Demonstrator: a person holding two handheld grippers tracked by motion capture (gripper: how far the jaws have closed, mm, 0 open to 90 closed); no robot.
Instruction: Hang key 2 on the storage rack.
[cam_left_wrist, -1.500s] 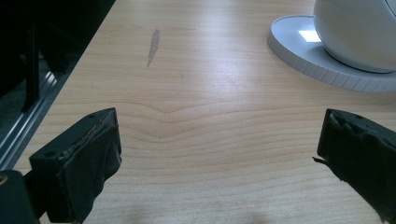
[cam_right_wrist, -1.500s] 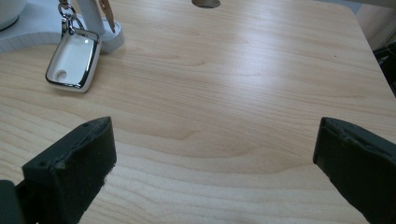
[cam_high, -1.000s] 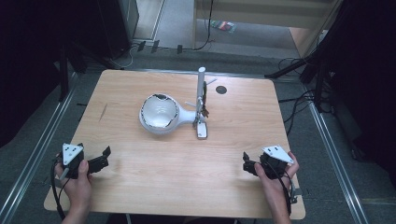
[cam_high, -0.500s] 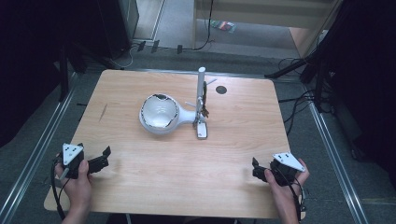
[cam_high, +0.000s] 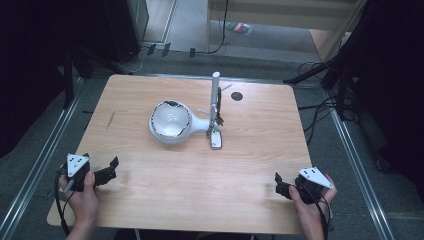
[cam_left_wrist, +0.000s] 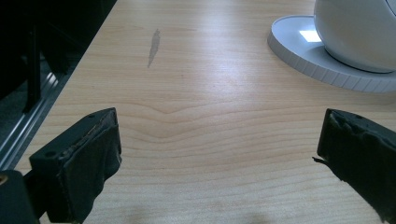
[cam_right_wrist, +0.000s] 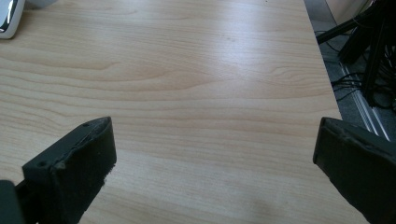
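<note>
A white lamp-like object stands mid-table, with a round bowl-shaped head (cam_high: 170, 121), a thin upright post (cam_high: 215, 92) and a small foot (cam_high: 216, 139). Its white dome (cam_left_wrist: 357, 28) and ribbed rim (cam_left_wrist: 303, 56) appear at the upper right of the left gripper view. My left gripper (cam_high: 110, 169) is held in a hand near the table's front left corner, open and empty (cam_left_wrist: 219, 154). My right gripper (cam_high: 278, 185) is held near the front right corner, also open with nothing between its jaws (cam_right_wrist: 215, 158). Both are well short of the lamp.
The wooden table (cam_high: 250, 150) has a grey smudge (cam_high: 110, 120) at its left and a small dark round spot (cam_high: 236, 96) behind the post. Metal rails and cables (cam_high: 320, 115) run along the floor at the right; dark equipment stands at the back left.
My right gripper has drawn back toward the front right corner of the table. The left gripper and the lamp have stayed where they were.
</note>
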